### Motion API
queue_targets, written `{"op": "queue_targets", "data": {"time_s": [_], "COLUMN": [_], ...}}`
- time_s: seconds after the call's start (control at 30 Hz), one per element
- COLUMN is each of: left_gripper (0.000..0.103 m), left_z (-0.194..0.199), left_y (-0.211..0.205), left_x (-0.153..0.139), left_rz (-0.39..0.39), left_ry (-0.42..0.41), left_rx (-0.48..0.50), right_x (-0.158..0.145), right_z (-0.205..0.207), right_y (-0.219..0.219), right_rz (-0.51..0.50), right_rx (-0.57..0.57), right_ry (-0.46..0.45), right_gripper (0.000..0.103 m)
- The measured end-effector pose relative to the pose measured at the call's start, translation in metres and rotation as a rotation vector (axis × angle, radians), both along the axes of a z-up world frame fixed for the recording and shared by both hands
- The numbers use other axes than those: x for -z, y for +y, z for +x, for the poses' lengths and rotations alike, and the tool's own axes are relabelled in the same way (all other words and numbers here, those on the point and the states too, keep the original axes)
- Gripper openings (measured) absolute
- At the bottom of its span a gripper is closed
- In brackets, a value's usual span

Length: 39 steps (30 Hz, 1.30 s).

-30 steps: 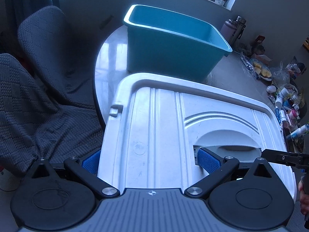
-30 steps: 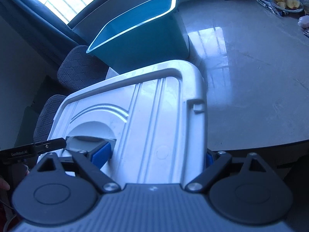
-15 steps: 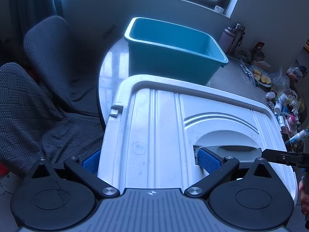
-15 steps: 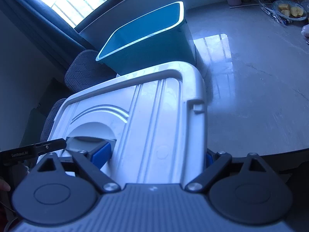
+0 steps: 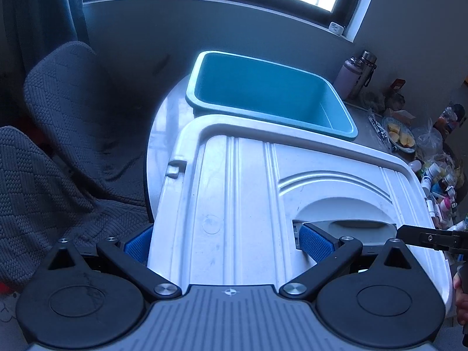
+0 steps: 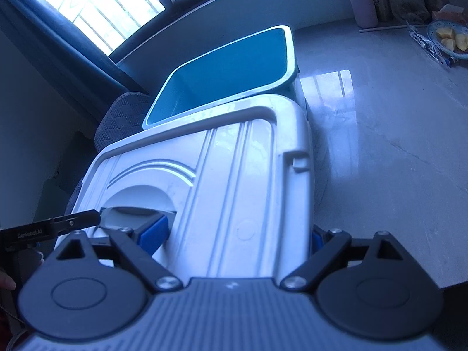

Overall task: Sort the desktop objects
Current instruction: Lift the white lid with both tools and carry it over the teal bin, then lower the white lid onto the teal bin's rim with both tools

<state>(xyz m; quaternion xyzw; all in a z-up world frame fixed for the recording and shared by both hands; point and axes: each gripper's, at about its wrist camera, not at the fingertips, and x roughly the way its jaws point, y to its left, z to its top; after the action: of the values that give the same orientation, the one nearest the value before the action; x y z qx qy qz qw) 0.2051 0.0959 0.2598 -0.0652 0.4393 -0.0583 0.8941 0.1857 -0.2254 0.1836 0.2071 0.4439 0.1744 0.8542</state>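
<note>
Both tongs pinch a white lid, held level at frame centre before a teal bin (image 5: 272, 99) on the bench (image 6: 395, 134). The left tongs (image 5: 228, 242) grip the lid (image 5: 234, 204) from edge to handle recess; the right tongs (image 6: 239, 234) do likewise from the opposite side. The lid hides the bin's near wall. Clutter at the right edge of the left view is too small to identify.

Each hand-held gripper (image 5: 225, 244) — black linkage arms, blue ribbed pads (image 5: 314, 244), silver screws.
</note>
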Motion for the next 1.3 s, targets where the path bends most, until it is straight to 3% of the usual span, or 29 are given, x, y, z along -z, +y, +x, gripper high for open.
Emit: {"op": "queue_targets", "data": {"time_s": [0.63, 1.3], "left_gripper": [0.102, 0.102], "left_z": [0.145, 0.257], "left_y": [0.039, 0.001], "left_x": [-0.030, -0.026], "left_rz": [0.003, -0.002], "left_ry": [-0.036, -0.045], "left_rx": [0.040, 0.008], "right_x": [-0.023, -0.023], "right_z": [0.111, 0.226], "right_y": [0.035, 0.007], "right_rz": [0.000, -0.009], "right_rx": [0.045, 0.014], "right_ry": [-0.041, -0.044], "right_gripper": [0.092, 0.092]}}
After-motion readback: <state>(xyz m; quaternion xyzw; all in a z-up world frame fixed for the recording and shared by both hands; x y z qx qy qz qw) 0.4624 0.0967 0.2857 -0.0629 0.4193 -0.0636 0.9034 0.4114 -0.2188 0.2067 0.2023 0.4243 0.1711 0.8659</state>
